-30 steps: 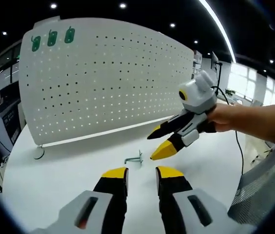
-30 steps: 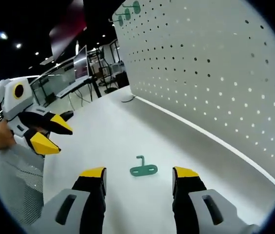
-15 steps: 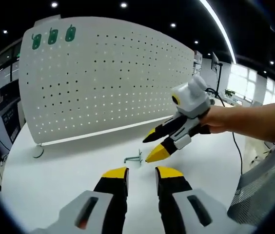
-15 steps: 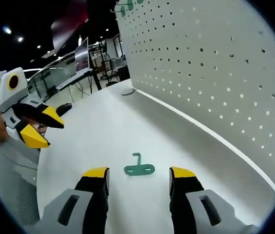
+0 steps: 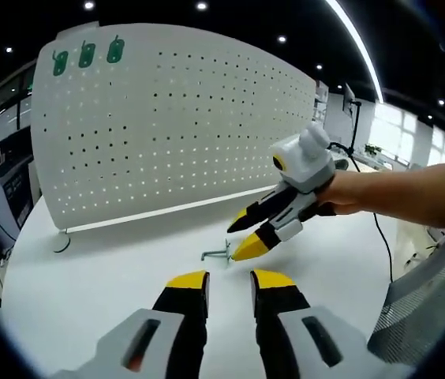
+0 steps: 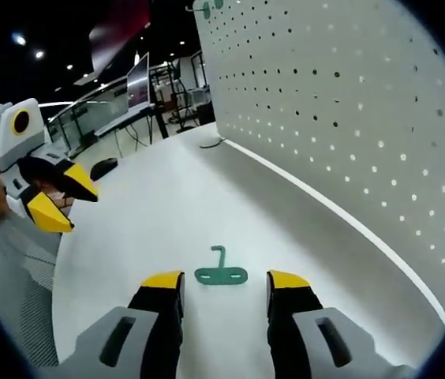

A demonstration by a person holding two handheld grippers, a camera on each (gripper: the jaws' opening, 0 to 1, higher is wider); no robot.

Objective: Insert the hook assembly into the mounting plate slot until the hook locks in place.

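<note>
Hook (image 6: 221, 274) flat on table (image 6: 151, 213), apparently untouched between right claw (image 6: 226, 280) tips.

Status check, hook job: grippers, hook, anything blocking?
Both grippers open, right gripper straddling small green metal hook flat on white table. White pegboard behind. Nothing blocking.

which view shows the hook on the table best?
Right gripper view: the green hook lies flat and unblocked just ahead of the open right gripper. In the left gripper view the hook is small, edge-on, beside the right gripper's tip.
</note>
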